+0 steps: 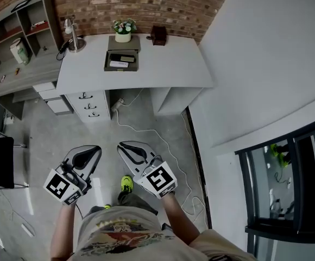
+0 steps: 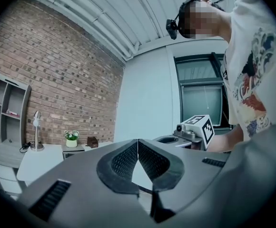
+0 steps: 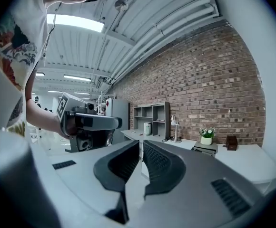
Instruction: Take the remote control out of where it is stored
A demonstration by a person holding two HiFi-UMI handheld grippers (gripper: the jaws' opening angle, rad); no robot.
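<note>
drawer [image 1: 106,63]: grey, open, on the white surface [image 1: 163,64], near its back edge | remote control [image 1: 119,64]: slim pale bar, flat at the drawer's front, beside a dark bar [image 1: 128,58]

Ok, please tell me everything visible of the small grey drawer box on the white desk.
The grey box looks like wood or laminate and stands at the back of the white desk, near the brick wall. Its drawer is pulled open; a pale flat item and a dark one lie inside. A potted plant sits on top.
</note>
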